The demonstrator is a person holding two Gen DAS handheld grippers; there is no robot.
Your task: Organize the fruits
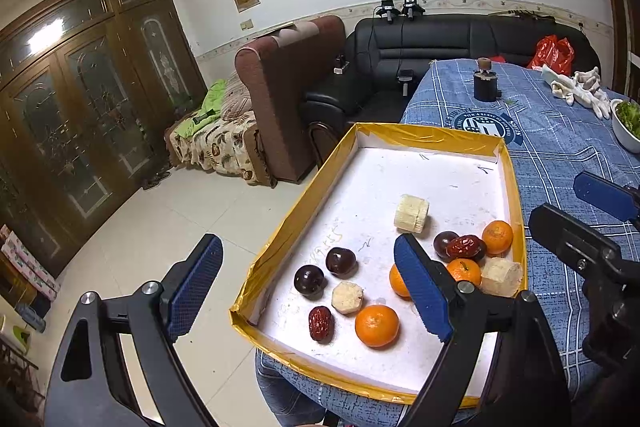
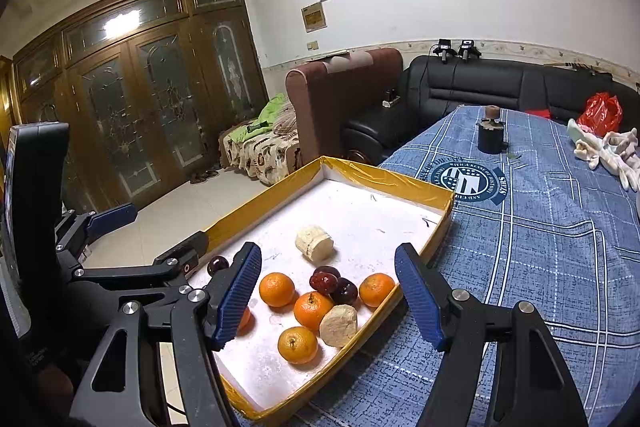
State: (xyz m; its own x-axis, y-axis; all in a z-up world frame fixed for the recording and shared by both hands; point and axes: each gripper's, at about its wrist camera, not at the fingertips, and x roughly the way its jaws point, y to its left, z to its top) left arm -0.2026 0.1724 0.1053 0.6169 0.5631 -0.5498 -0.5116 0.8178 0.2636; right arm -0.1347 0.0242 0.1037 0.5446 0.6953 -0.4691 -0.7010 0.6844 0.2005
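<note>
Inside the yellow-rimmed tray (image 1: 416,131) on the blue plaid tablecloth (image 1: 560,155) lie four tangerines (image 1: 377,325), three dark plums (image 1: 309,279), two red dates (image 1: 320,323) and three pale cut chunks (image 1: 411,213) (one sits apart, mid-tray). The left gripper (image 1: 308,287) and right gripper (image 2: 328,293) hover over the near end, jaws spread, grasping nothing.

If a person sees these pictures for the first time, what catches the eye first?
The shallow yellow-rimmed tray at the table's near edge, holding bright oranges, dark plums, red dates and pale cut chunks. Both open blue-padded tongs, left and right, hover over it, empty.
</note>
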